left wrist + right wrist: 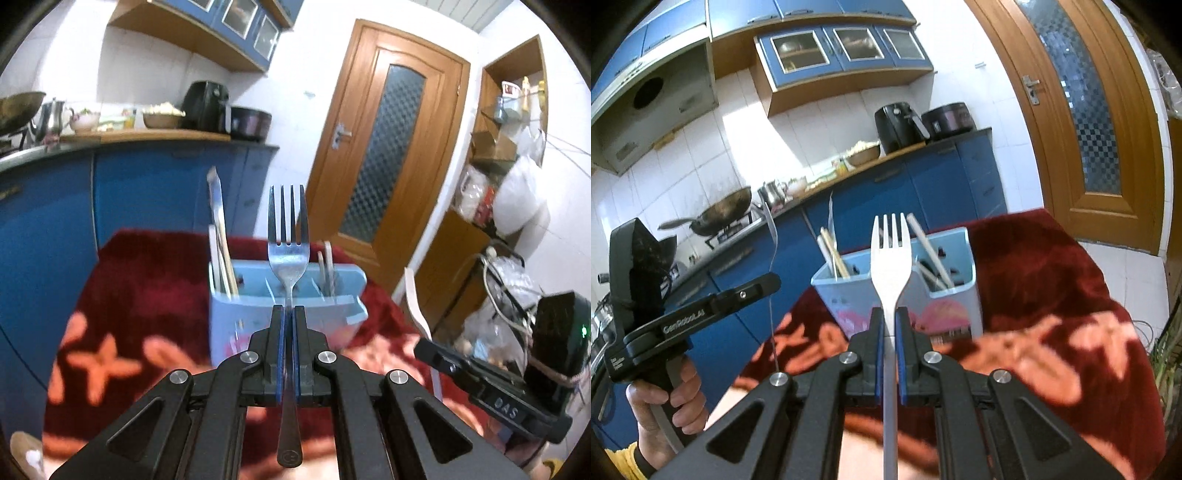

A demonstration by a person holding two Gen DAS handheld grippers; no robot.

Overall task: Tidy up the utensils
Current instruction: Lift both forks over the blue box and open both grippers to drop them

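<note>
My left gripper [289,314] is shut on a steel fork [288,236], tines up, held in front of and a little above a light blue utensil holder [258,317] on the red patterned cloth [122,280]. My right gripper [889,314] is shut on a white plastic fork [890,254], tines up, in front of the same holder [849,295]. The holder has compartments with chopsticks [834,254] at the left and white utensils [931,251] at the right. The white fork also shows in the left wrist view [415,302], and the steel fork in the right wrist view [772,240].
Blue kitchen cabinets [147,184] stand behind the table, with a wok [724,210], an air fryer [897,125] and a cooker on the counter. A wooden door [384,147] is at the right. Cluttered shelves and bags [517,192] are at the far right.
</note>
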